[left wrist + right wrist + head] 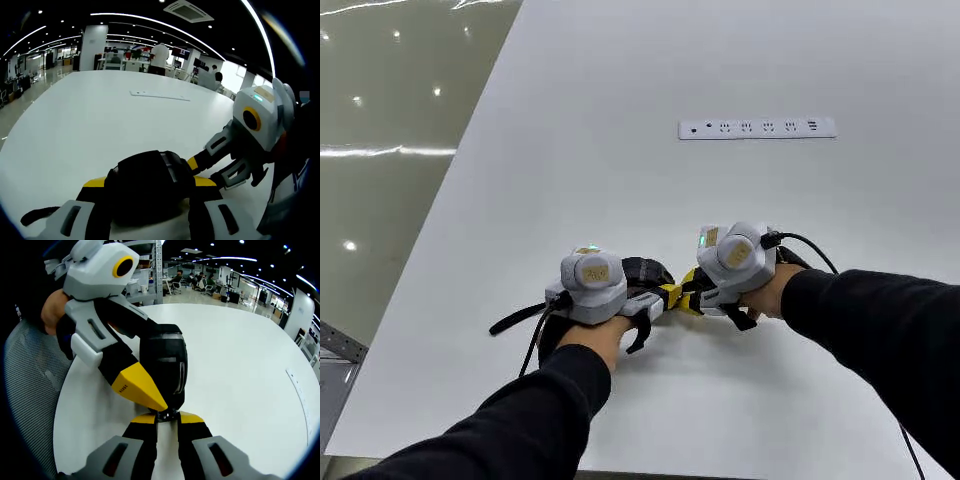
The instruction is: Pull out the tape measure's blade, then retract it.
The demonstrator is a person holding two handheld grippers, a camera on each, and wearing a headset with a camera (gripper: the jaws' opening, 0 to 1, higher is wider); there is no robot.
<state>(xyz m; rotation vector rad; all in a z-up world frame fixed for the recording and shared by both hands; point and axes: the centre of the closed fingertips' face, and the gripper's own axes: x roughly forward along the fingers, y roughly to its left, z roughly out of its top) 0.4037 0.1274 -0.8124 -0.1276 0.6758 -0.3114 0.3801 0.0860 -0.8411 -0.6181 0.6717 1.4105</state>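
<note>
Tape measure [165, 357] first: its black case sits low on the white table [620, 120], near my edge, right between my two tools. My left gripper [149, 184] has the case clamped, its jaws spread about as wide as the body, with one yellow tip pressed on each side. My right gripper [168, 418] faces it nose to nose, with its jaws drawn almost together. Between its yellow tips is a small dark piece at the case's mouth, which I take to be the end tab [167, 413] of the blade, though it is too small for me to be sure. I see no length of blade between the case and my right tips; they sit just beside each other. So by my reckoning nothing of the task is done yet. The hold on the case is made and the pinch at the mouth looks made, but both the pull and the retraction are left. The next move calls for my right hand to draw away across the bare table while my left keeps the case from sliding. A power strip [757, 128] lies well apart, farther up the table.
</note>
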